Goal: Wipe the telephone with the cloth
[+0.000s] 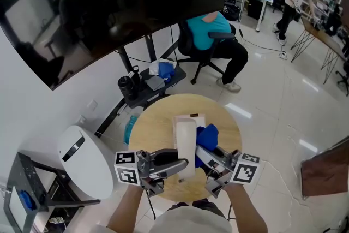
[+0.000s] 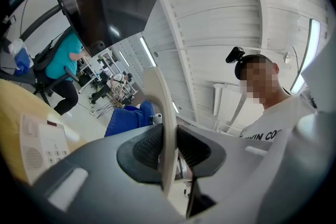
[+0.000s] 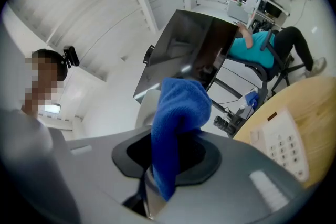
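Observation:
On the round wooden table [image 1: 152, 128] sits the white telephone base [image 1: 191, 118], its keypad visible in both gripper views [image 2: 44, 147] [image 3: 281, 144]. The cream handset [image 1: 185, 142] is lifted off the base, and my left gripper [image 1: 177, 163] is shut on it. In the left gripper view the handset [image 2: 163, 113] stands edge-on between the black pads [image 2: 144, 147]. My right gripper [image 1: 210, 160] is shut on the blue cloth [image 1: 207, 136], which bulges up out of its jaws [image 3: 181, 113]. The cloth is right beside the handset's right side; I cannot tell whether they touch.
A large dark screen [image 1: 109, 3] on a black stand hangs over the table's far side, with a cluttered shelf [image 1: 147, 84] under it. A seated person in a teal shirt [image 1: 215, 30] is behind. A white rounded bin [image 1: 84, 161] stands left of the table.

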Demonstrator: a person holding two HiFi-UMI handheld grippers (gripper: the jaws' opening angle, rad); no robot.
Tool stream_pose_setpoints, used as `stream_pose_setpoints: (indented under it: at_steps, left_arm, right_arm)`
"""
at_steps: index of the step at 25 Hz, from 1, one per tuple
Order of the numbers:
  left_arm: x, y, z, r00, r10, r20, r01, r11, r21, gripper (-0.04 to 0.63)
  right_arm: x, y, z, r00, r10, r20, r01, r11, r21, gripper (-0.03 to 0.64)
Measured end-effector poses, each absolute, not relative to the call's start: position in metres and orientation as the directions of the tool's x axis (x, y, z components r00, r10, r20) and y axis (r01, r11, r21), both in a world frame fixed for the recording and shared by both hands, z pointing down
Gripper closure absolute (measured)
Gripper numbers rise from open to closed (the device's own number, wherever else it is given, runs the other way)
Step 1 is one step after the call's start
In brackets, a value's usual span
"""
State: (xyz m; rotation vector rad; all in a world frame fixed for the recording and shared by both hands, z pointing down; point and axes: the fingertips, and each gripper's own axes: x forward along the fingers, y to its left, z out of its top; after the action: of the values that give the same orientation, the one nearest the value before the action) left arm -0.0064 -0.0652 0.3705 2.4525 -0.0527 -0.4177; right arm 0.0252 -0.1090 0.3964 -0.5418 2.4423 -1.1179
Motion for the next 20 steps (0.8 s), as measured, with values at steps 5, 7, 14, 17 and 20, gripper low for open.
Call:
stream_pose_setpoints:
  at_steps: [5, 7, 14, 17, 20]
  left_arm:
    - [-0.002, -0.06, 0.376, 0.96, -0.116, -0.256, 0.065, -0.795, 0.603, 0.517]
    - [-0.001, -0.058, 0.377, 0.961, -0.114, -0.251, 0.063, -0.795, 0.603, 0.517]
    - [-0.002, -0.057, 0.381, 0.963, -0.112, -0.245, 0.063, -0.791, 0.609, 0.517]
    - [0.001, -0.054, 0.383, 0.966, -0.101, -0.239, 0.068, -0.79, 0.609, 0.517]
    - [0.004, -0.052, 0.386, 0.969, -0.089, -0.231, 0.074, -0.787, 0.613, 0.517]
  right_arm:
    - [0.025, -0.121, 0.393, -0.808, -0.529, -0.259, -0.078, 0.533, -0.843, 0.525]
    - [0.024, -0.123, 0.39, -0.8, -0.527, -0.286, -0.033, 0.514, -0.857, 0.525]
    - [0.032, -0.137, 0.388, -0.75, -0.572, -0.333, 0.063, 0.439, -0.896, 0.526]
    - [0.038, -0.143, 0.387, -0.728, -0.593, -0.343, 0.078, 0.427, -0.901, 0.526]
    - [0.046, -0.153, 0.384, -0.711, -0.614, -0.344, 0.068, 0.427, -0.902, 0.526]
